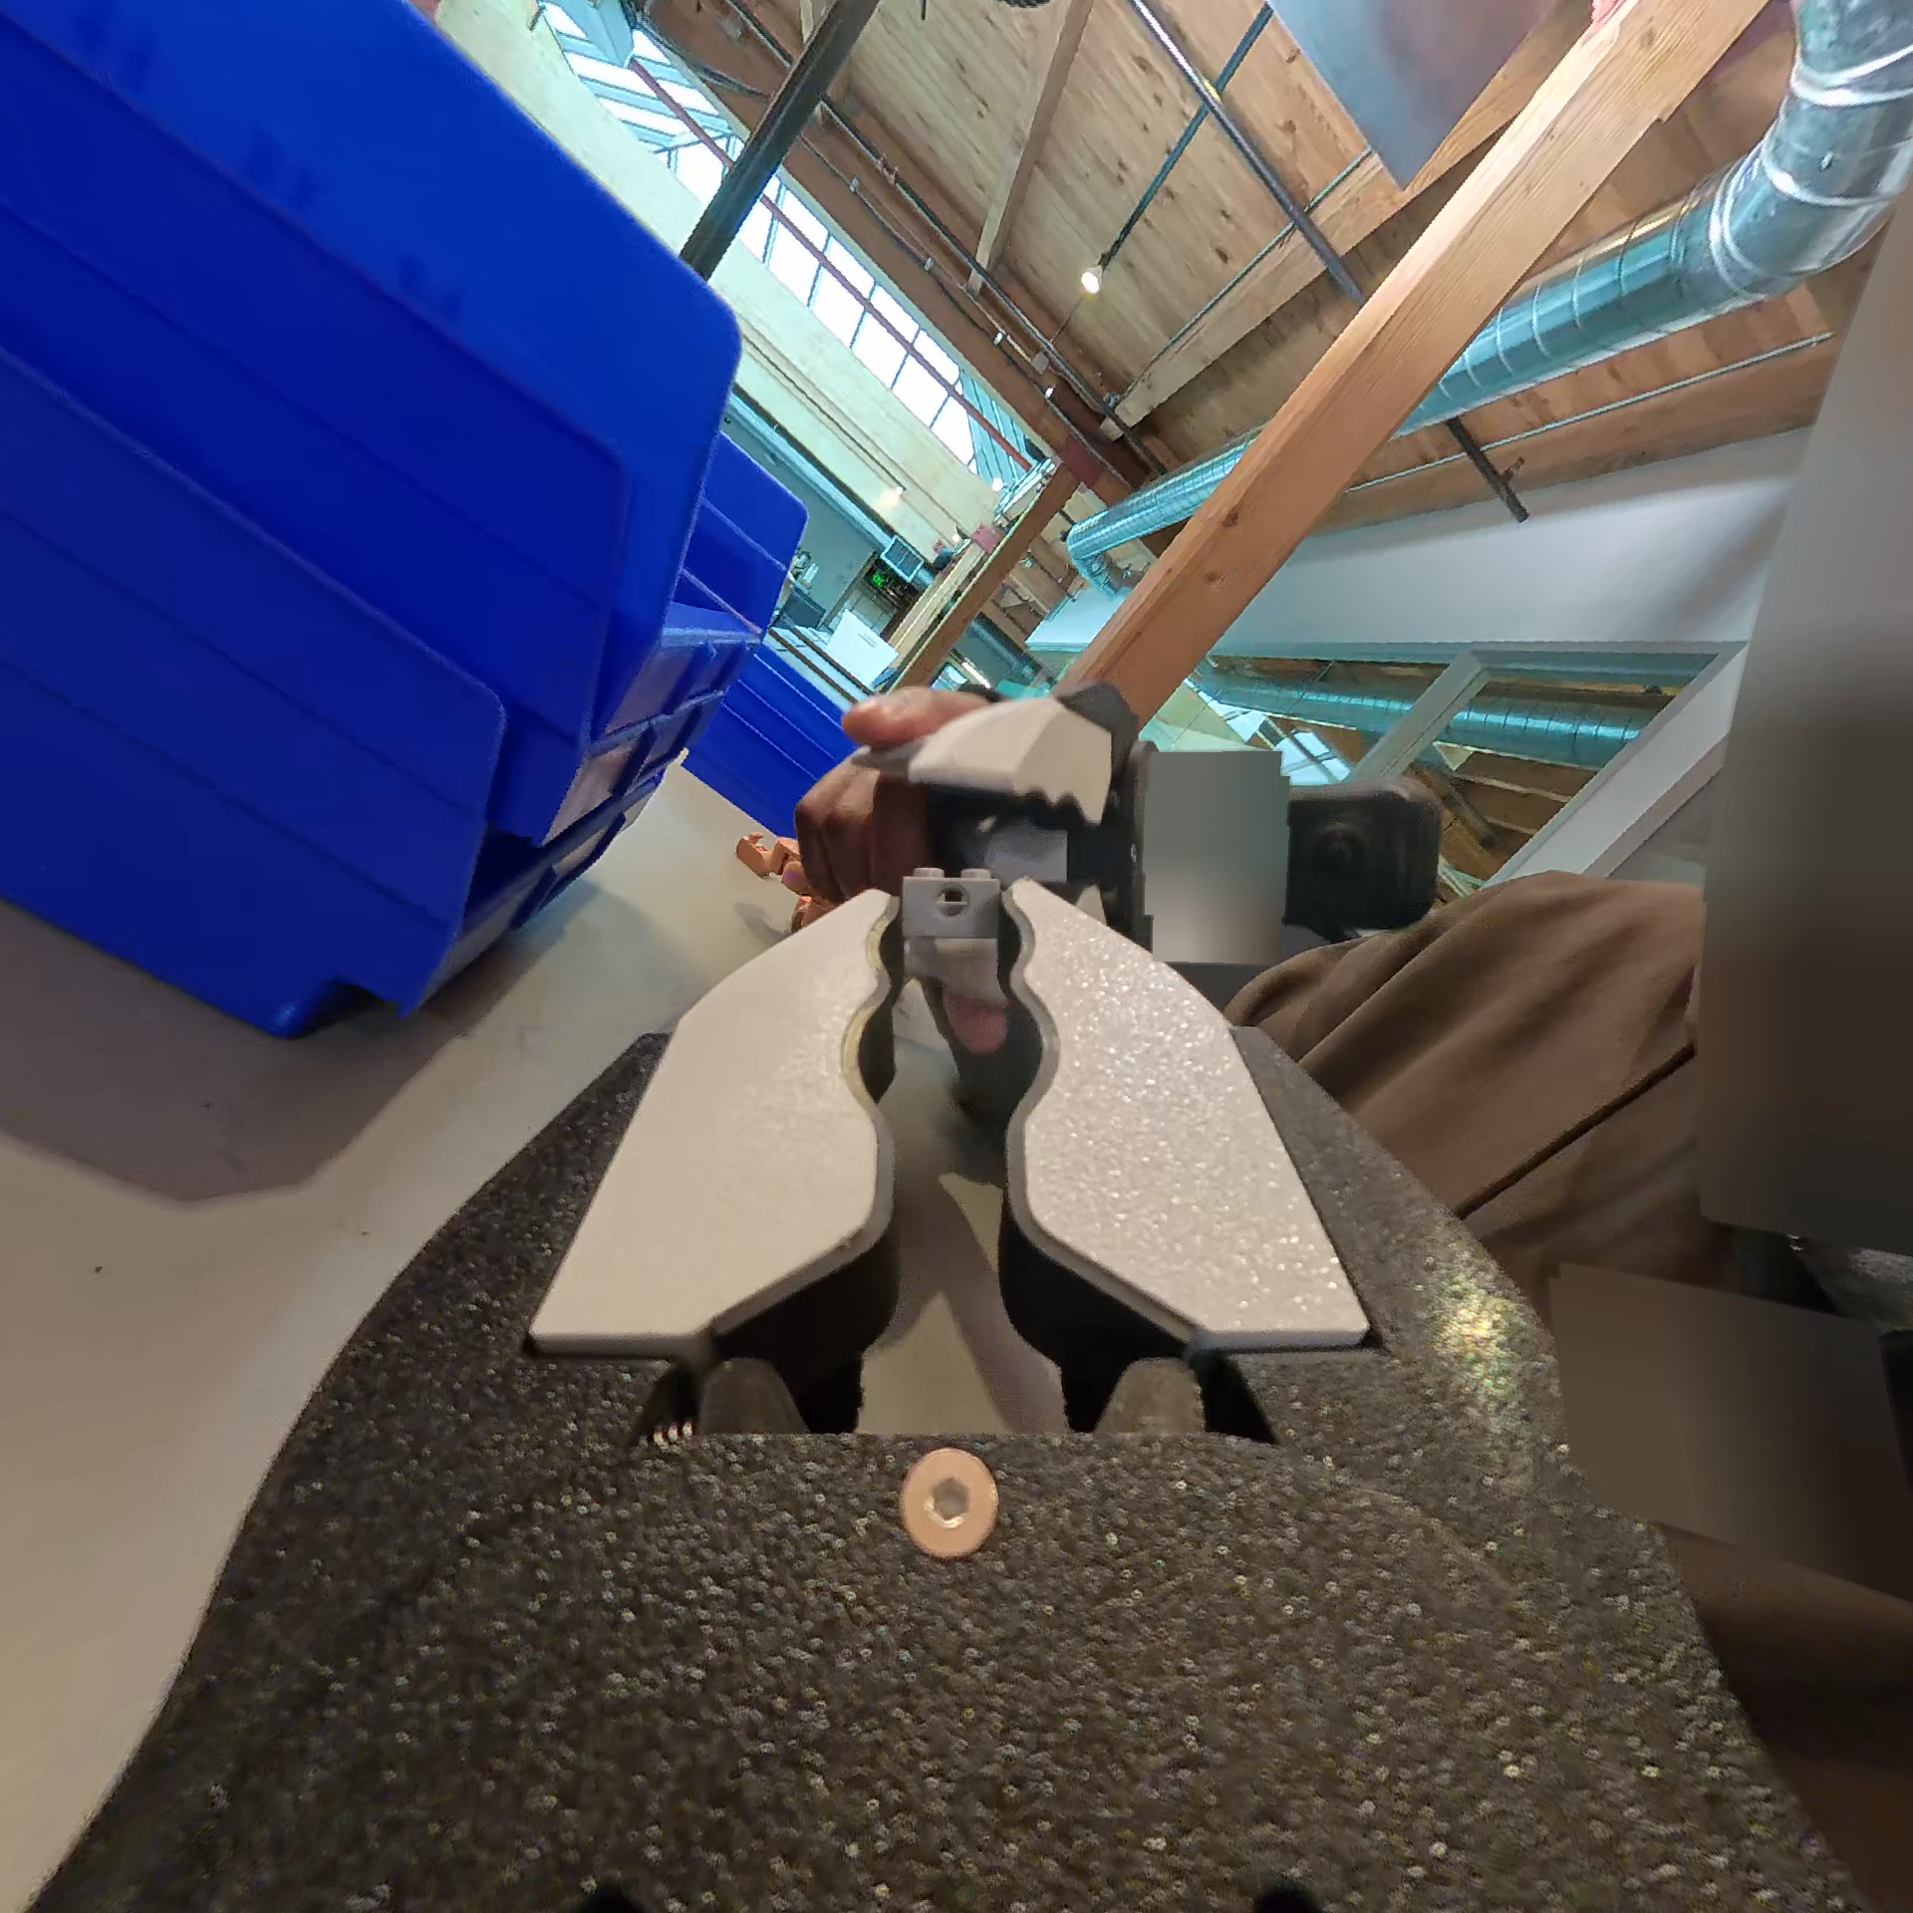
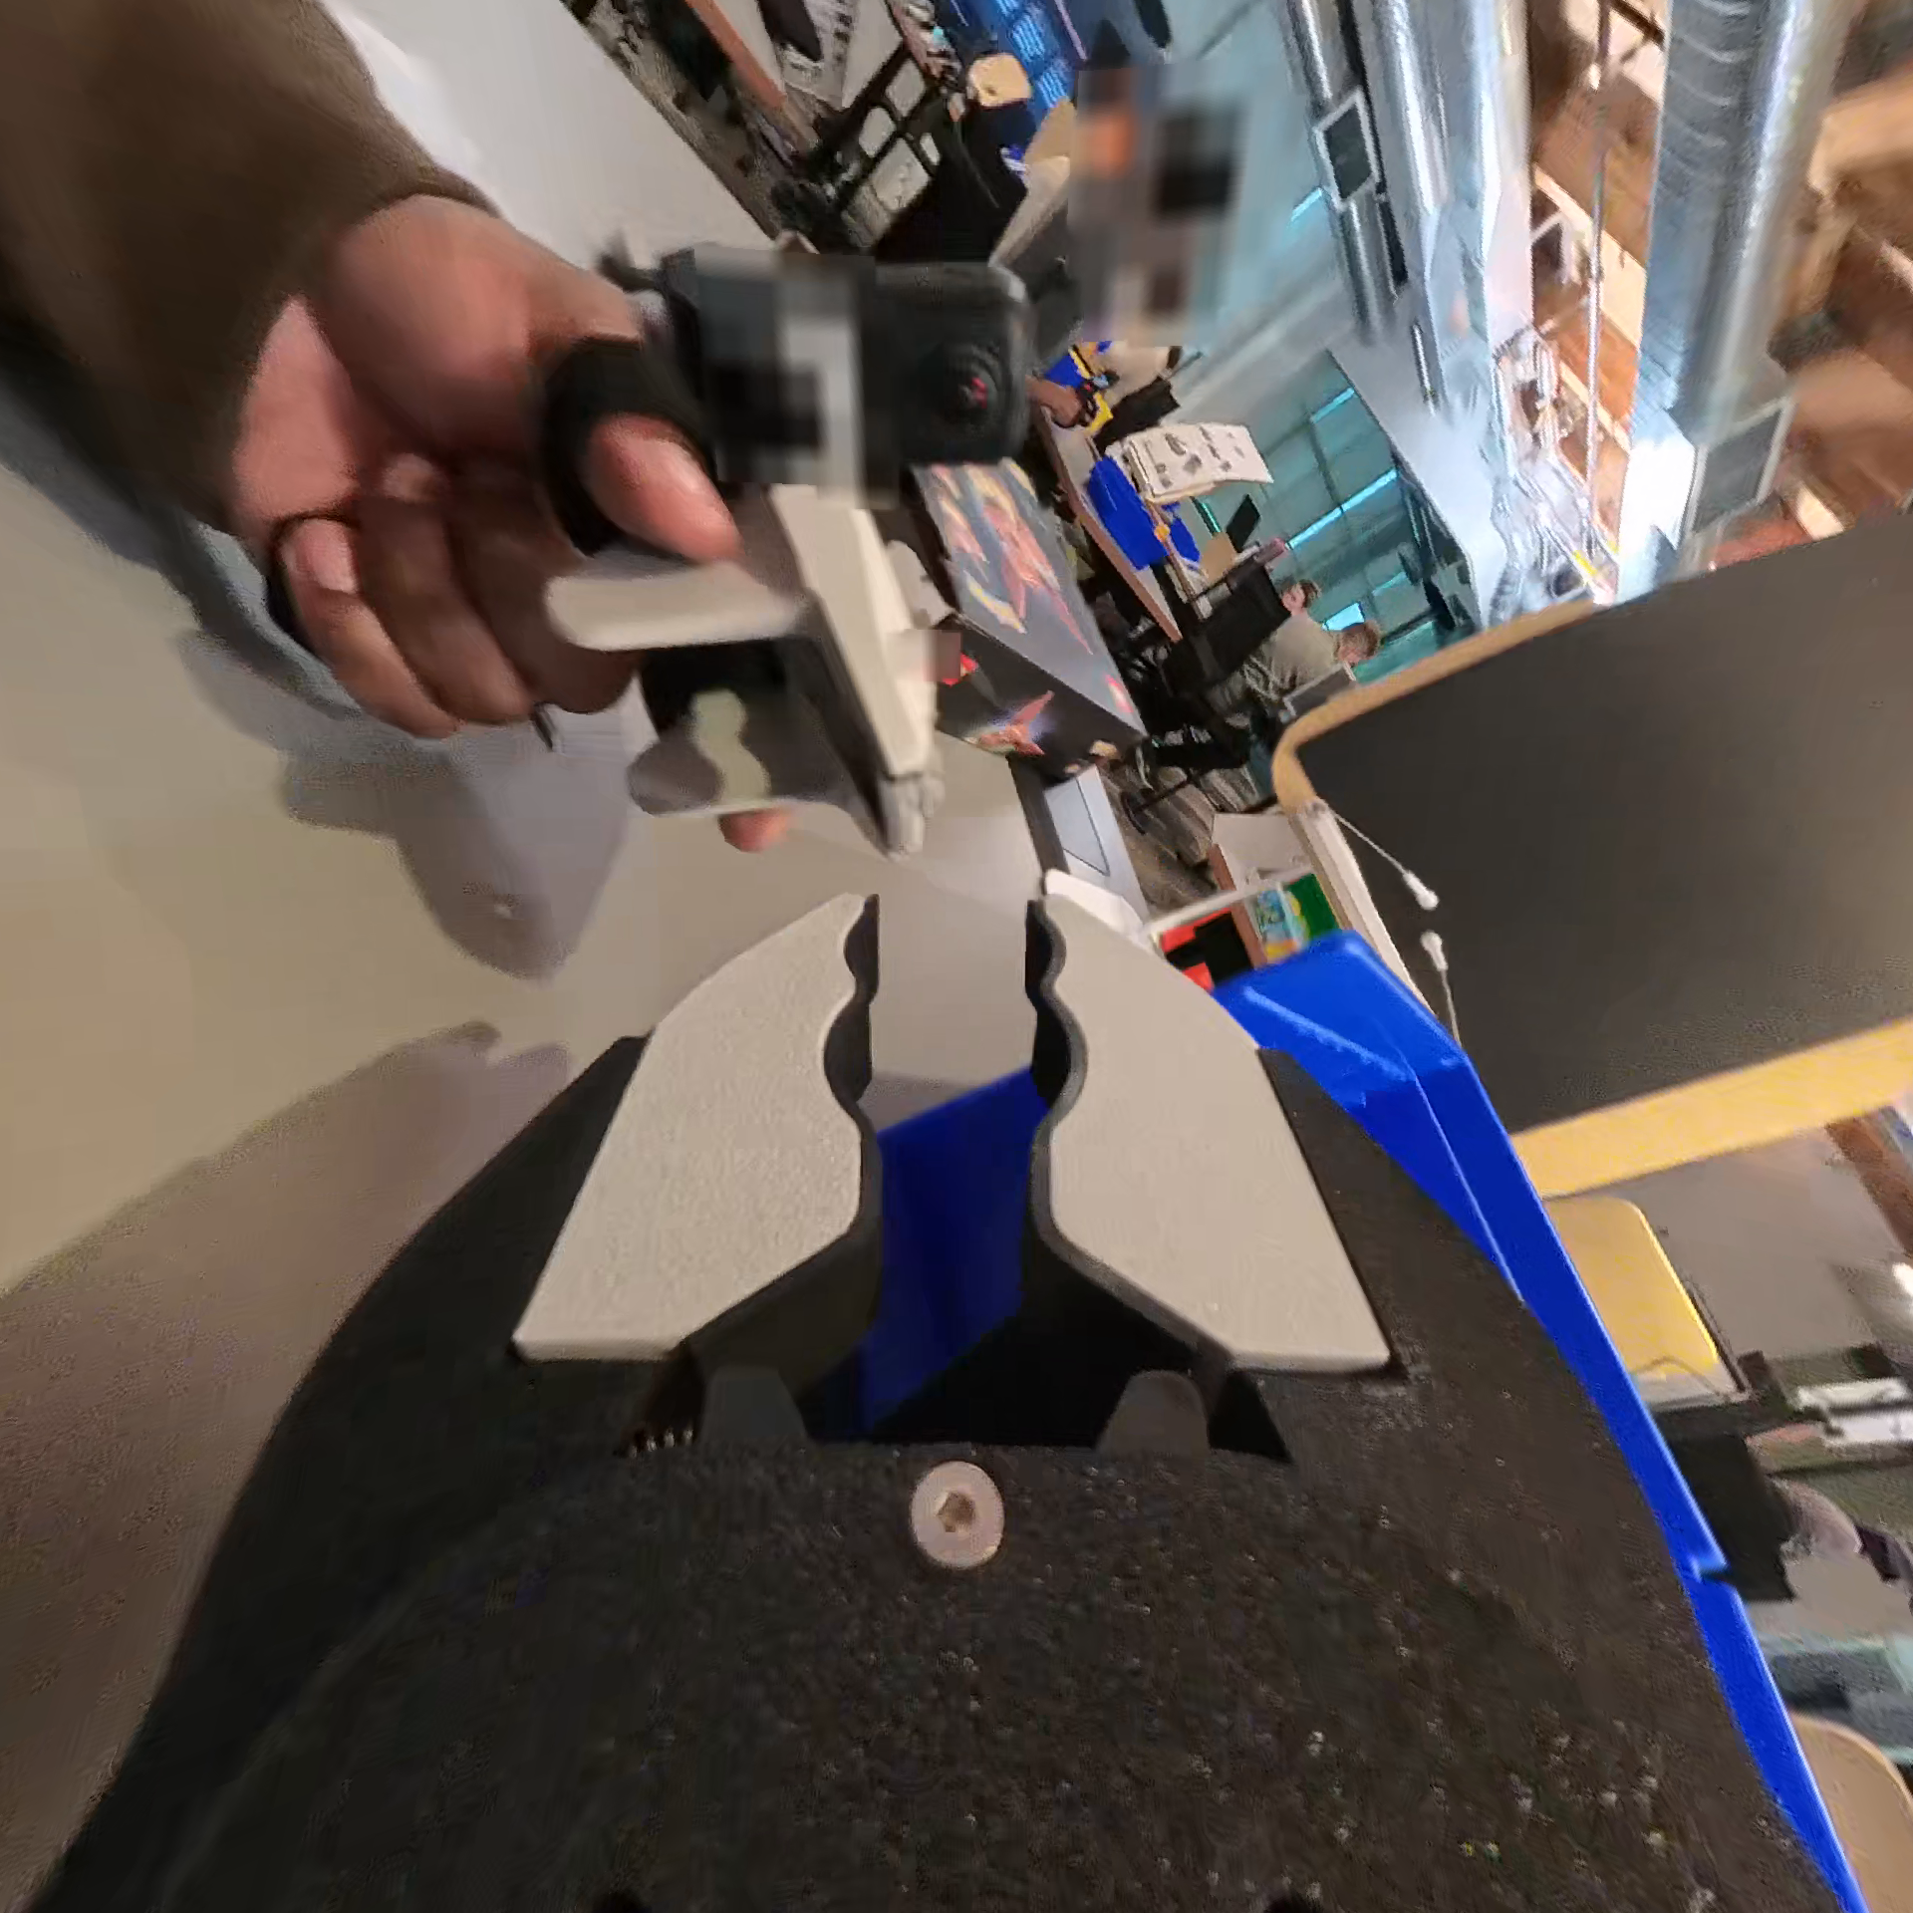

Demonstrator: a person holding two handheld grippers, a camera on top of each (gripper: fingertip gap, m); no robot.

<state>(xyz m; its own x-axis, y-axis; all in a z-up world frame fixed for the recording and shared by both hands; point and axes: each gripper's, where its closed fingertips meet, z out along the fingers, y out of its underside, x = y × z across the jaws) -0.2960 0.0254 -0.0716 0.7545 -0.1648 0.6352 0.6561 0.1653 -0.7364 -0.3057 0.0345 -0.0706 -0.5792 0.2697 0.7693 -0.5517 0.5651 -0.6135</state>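
Left tool (image 1: 950, 911) pinches a grey brick (image 1: 950, 909), seemingly at its tips.

Wooden ceiling beams (image 1: 1377, 342), silver duct (image 1: 1615, 269), skylight windows (image 1: 828, 280), pale tabletop (image 1: 207, 1294)

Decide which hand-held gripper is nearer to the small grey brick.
Left. The left hand-held gripper is shut on the small grey brick at its fingertips; the right hand-held gripper is open and empty, facing it, apart.

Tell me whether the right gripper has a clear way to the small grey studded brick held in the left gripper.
Probably yes. The right gripper stands open, and only bare tabletop shows between it and the left gripper, which is clamped on the small grey studded brick.
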